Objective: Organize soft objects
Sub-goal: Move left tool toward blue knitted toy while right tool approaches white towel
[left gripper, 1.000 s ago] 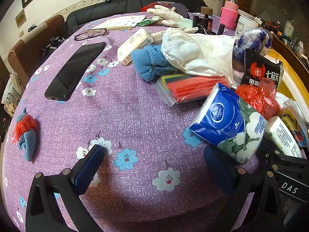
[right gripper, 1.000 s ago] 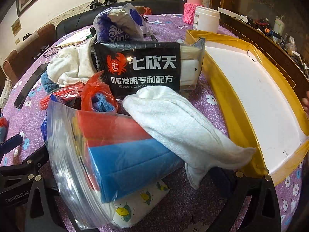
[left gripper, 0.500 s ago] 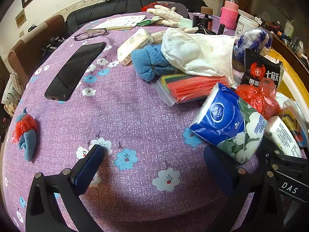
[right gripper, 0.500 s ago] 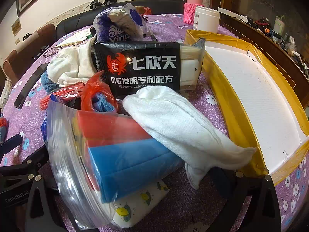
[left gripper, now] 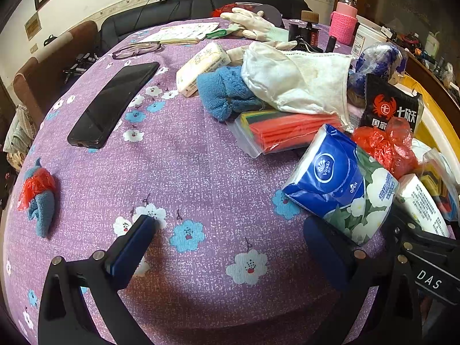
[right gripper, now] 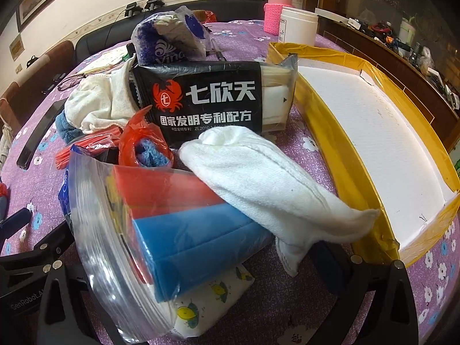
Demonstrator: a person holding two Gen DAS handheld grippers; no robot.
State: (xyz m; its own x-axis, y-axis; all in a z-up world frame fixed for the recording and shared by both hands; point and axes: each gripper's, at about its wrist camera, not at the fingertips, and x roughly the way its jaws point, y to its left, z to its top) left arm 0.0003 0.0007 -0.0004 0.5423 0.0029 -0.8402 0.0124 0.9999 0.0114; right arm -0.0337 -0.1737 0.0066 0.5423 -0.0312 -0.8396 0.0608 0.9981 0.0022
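Note:
A heap of soft goods covers the purple flowered tablecloth (left gripper: 184,166). In the left wrist view my left gripper (left gripper: 230,244) is open just above the cloth, and its right finger nearly touches a blue tissue pack (left gripper: 339,184). Behind lie a clear bag of coloured sponges (left gripper: 287,132), a blue knit cloth (left gripper: 227,95) and a white cloth (left gripper: 296,80). My right gripper (right gripper: 201,273) is open; a zip bag of red and blue sponges (right gripper: 184,230) and a white towel (right gripper: 267,189) lie between its fingers. The left finger is hidden behind the bag.
A yellow-walled white box (right gripper: 325,132) stands right of the heap. A black crab-printed packet (right gripper: 207,100), a red plastic bag (right gripper: 135,141), a phone (left gripper: 112,106), glasses (left gripper: 138,50), gloves (left gripper: 253,24) and a small blue cloth (left gripper: 40,201) also lie around.

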